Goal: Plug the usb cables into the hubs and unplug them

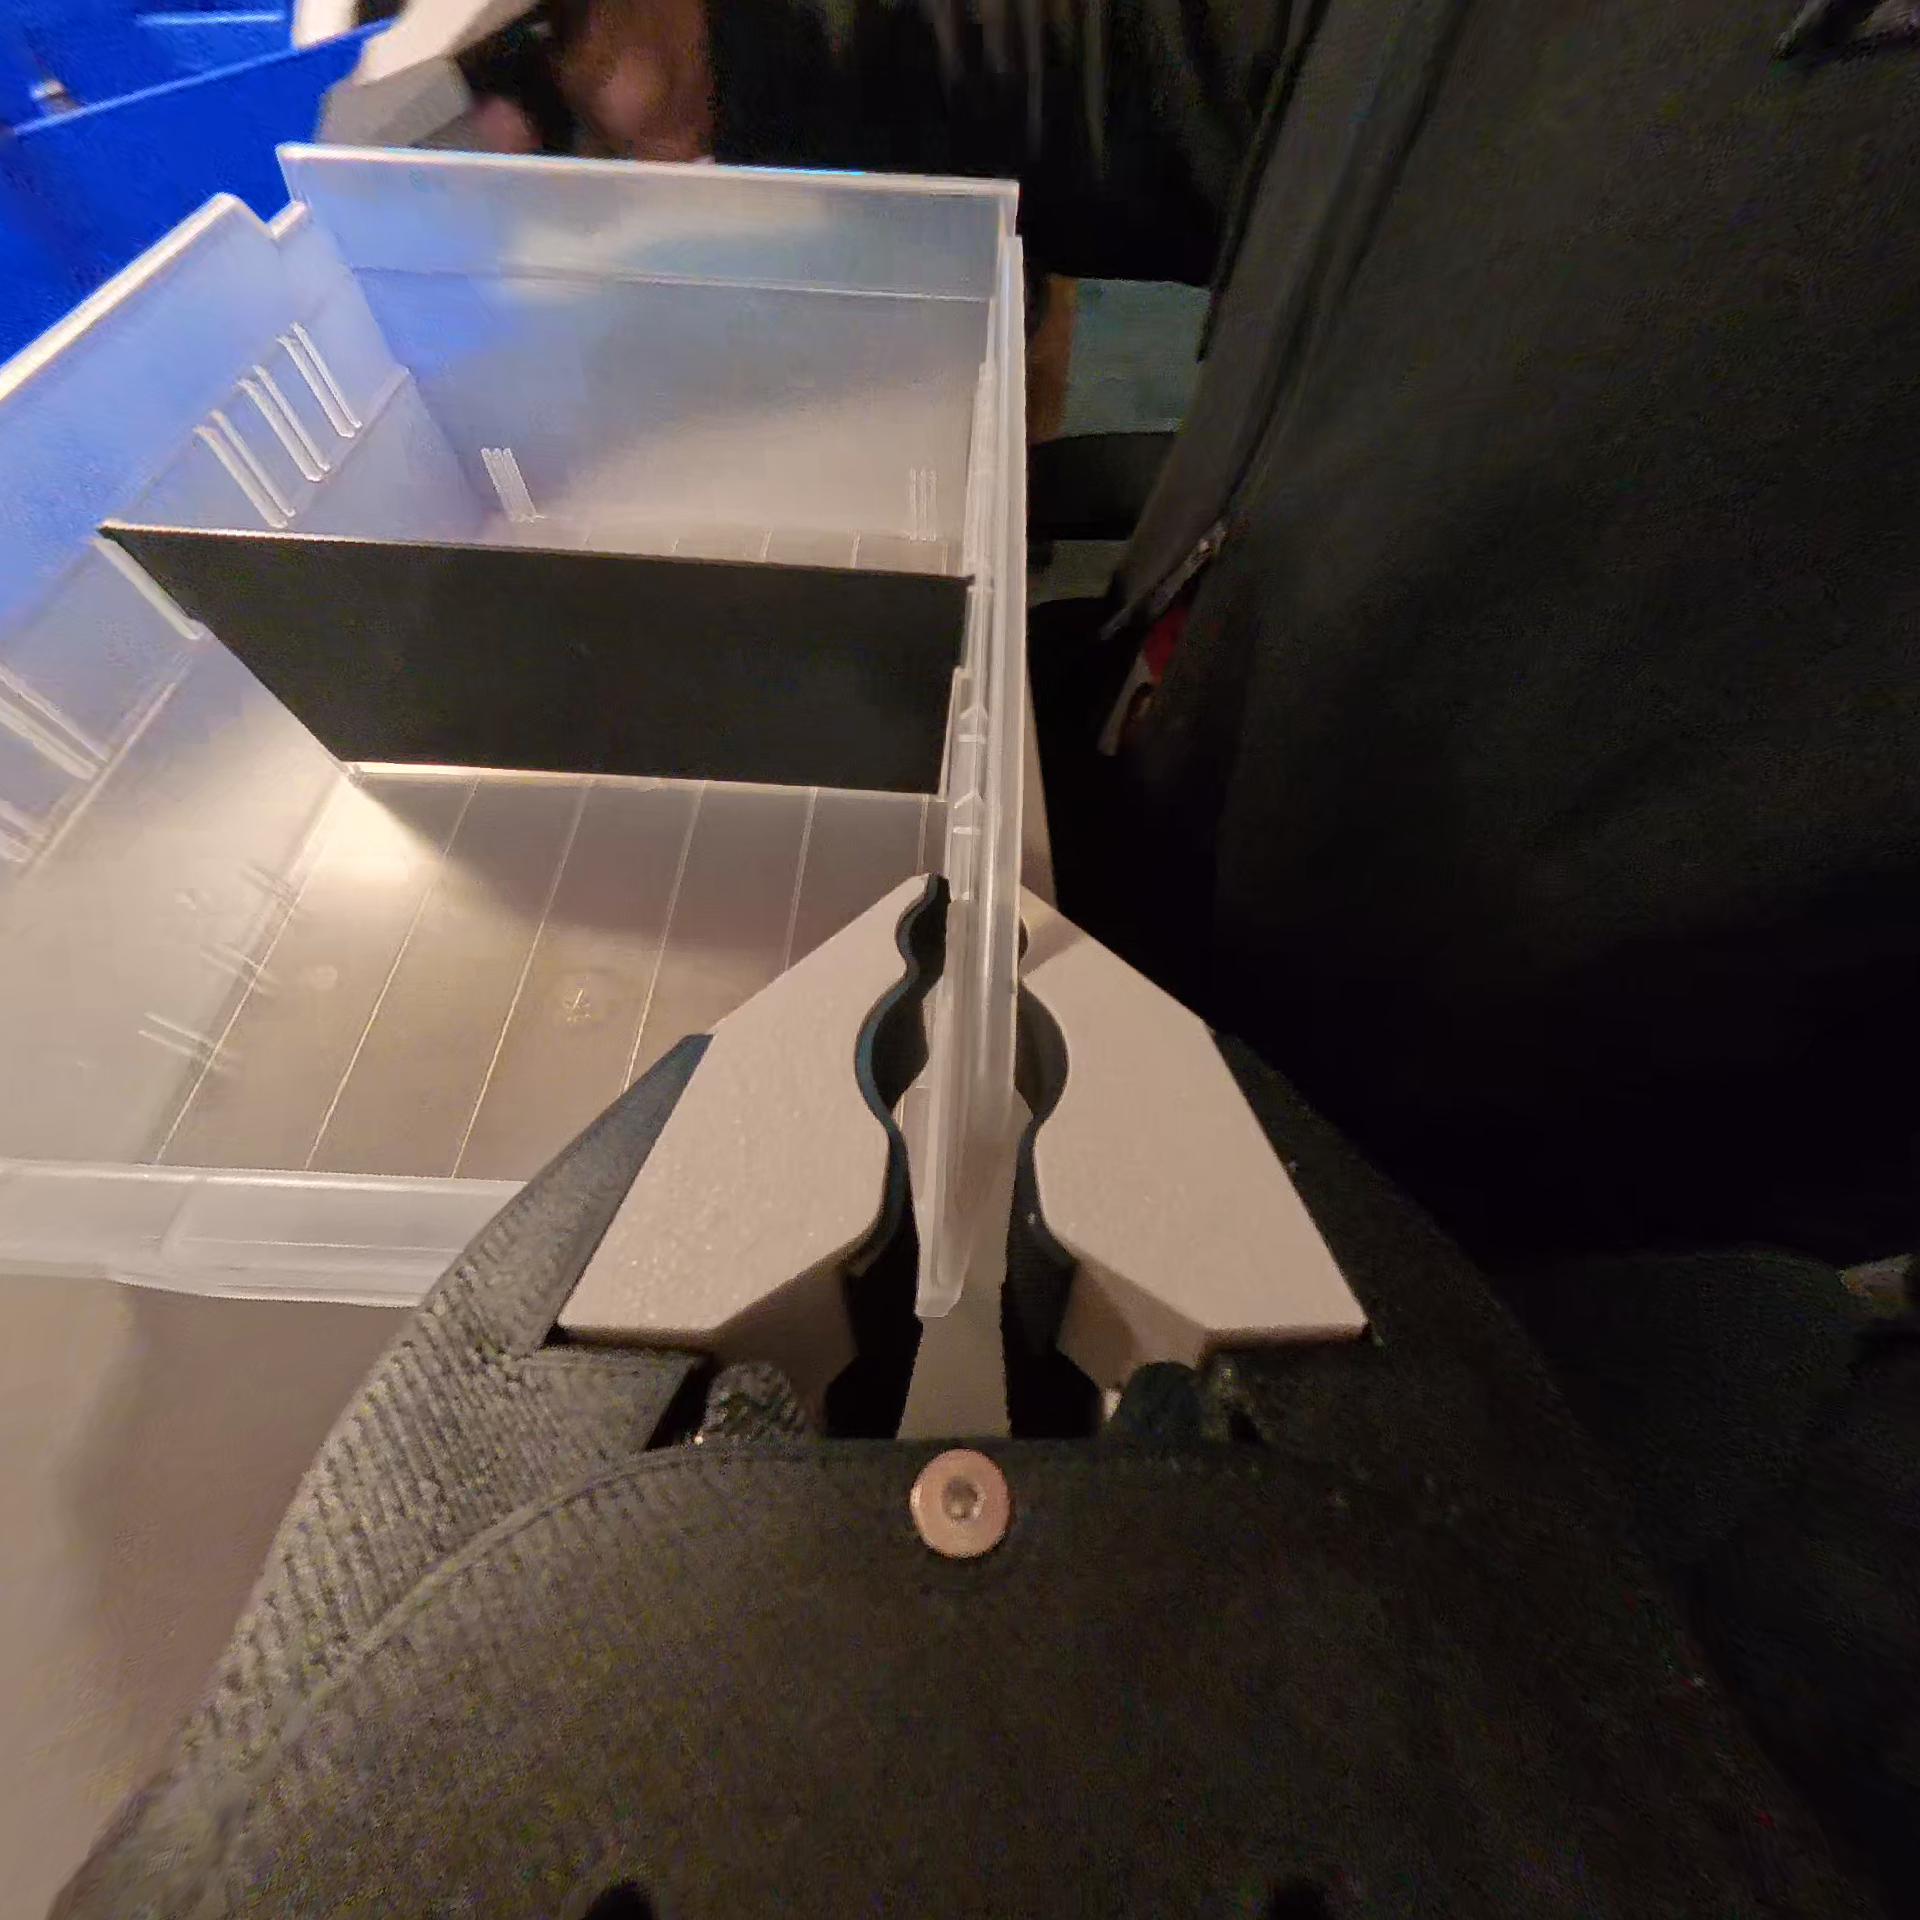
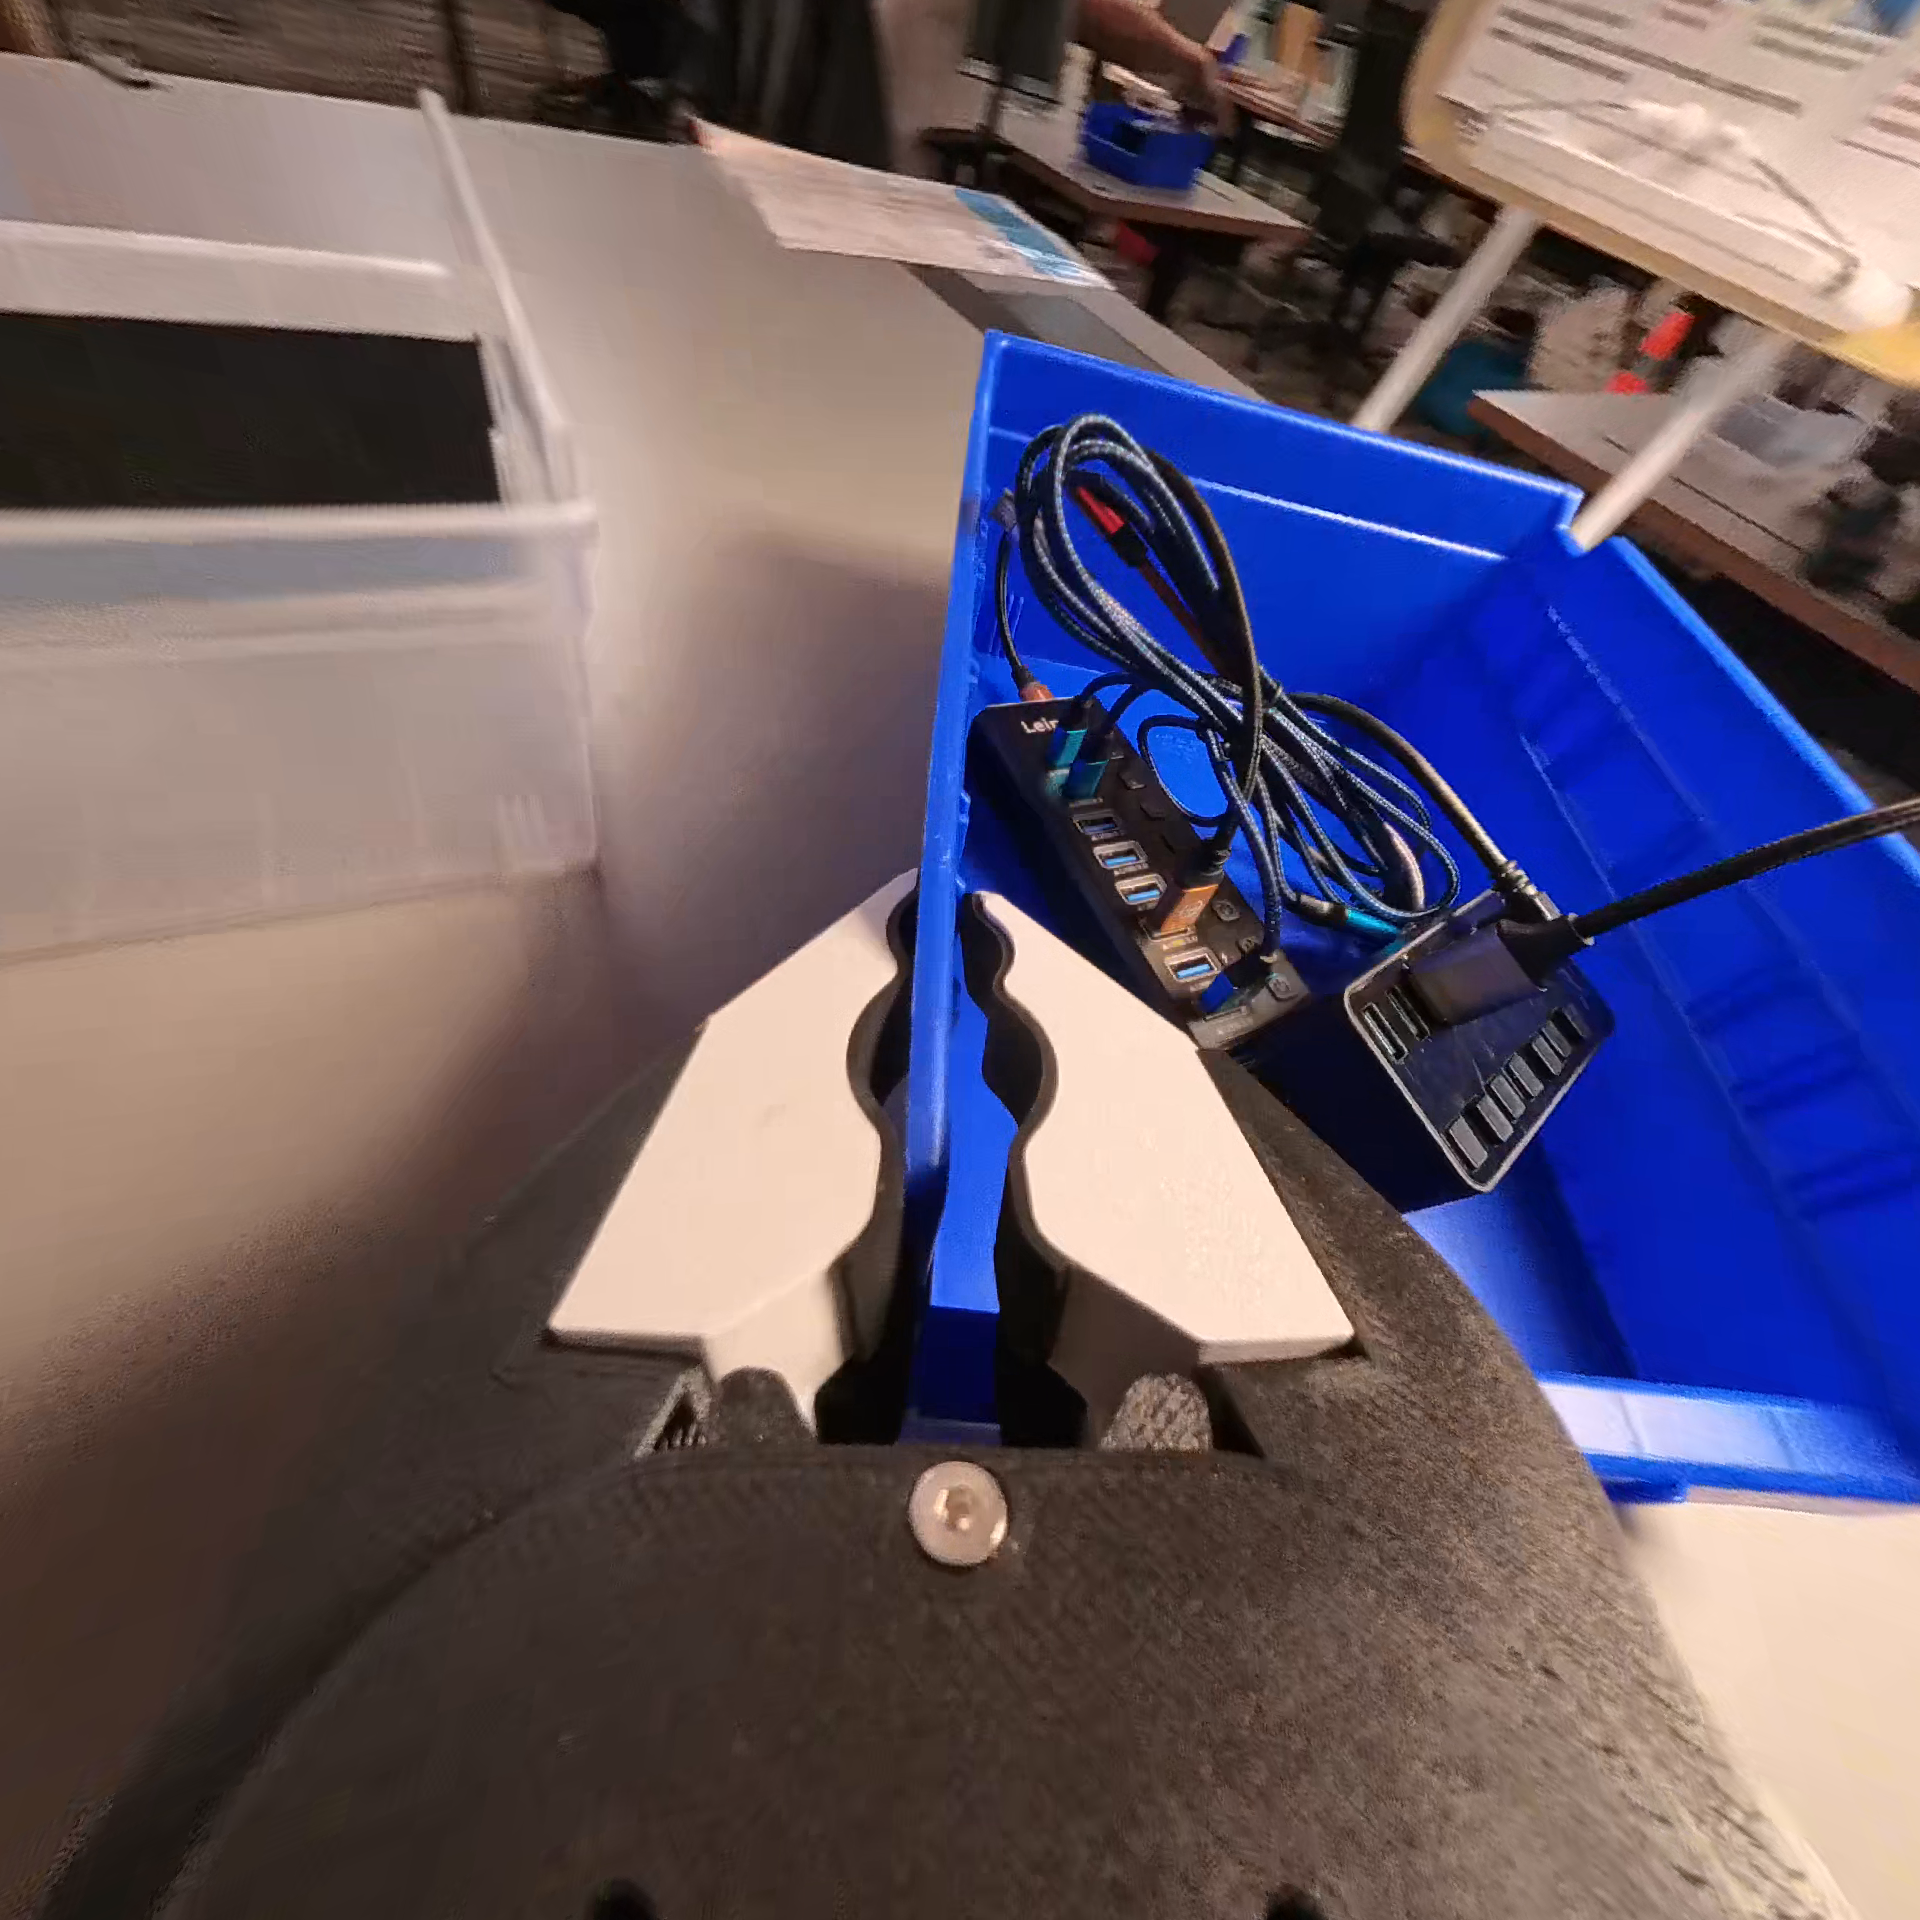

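Note:
My left gripper is shut on the right wall of a clear plastic bin, which is empty and split by a black divider. My right gripper is shut on the left wall of a blue bin. Inside the blue bin lie a long black usb hub with cables plugged in, a second black hub with a black plug in it, and a tangle of braided usb cables. A black cable runs out over the blue bin's right side.
The clear bin sits left of the blue bin on a white table. A blue bin shows beyond the clear one in the left view. Dark cloth fills the right. Papers and other tables lie behind. Some 40 cm of space lies between my two pairs of fingers.

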`<state>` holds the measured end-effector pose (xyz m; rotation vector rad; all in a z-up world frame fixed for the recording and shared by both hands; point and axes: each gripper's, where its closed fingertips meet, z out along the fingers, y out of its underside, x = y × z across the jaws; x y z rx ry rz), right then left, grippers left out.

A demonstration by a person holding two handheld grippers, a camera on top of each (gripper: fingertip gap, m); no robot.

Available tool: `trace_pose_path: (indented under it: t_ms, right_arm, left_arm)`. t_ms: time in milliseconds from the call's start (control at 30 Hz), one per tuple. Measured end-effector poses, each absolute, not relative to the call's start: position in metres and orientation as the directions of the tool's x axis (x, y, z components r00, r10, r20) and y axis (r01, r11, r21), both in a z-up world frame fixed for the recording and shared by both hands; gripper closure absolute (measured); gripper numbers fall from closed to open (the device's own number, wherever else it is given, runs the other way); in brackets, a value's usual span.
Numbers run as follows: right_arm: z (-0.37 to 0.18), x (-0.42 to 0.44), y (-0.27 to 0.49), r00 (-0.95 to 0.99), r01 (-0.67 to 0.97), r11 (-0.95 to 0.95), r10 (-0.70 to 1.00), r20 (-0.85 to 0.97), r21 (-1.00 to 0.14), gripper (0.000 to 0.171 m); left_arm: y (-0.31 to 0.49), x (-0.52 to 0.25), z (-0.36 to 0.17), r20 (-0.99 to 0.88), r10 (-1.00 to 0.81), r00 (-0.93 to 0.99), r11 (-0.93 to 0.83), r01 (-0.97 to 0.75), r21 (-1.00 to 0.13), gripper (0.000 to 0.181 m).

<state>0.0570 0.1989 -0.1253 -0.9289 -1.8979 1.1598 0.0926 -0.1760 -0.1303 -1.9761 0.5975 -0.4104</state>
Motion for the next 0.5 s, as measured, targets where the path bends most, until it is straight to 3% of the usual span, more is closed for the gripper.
trace_pose_path:
  t_ms: [367,500]
  right_arm:
    - [-0.124,-0.026,0.094,-0.716,0.106,0.378,0.671,0.193,-0.920,0.166]
    - [-0.097,-0.027,0.110,-0.691,0.048,0.318,0.695,0.198,-0.947,0.136]
  left_arm:
    - [-0.129,0.149,-0.130,0.024,-0.633,0.774,-0.362,-0.268,-0.893,0.174]
    - [-0.132,0.151,-0.125,0.037,-0.605,0.795,-0.350,-0.224,-0.909,0.167]
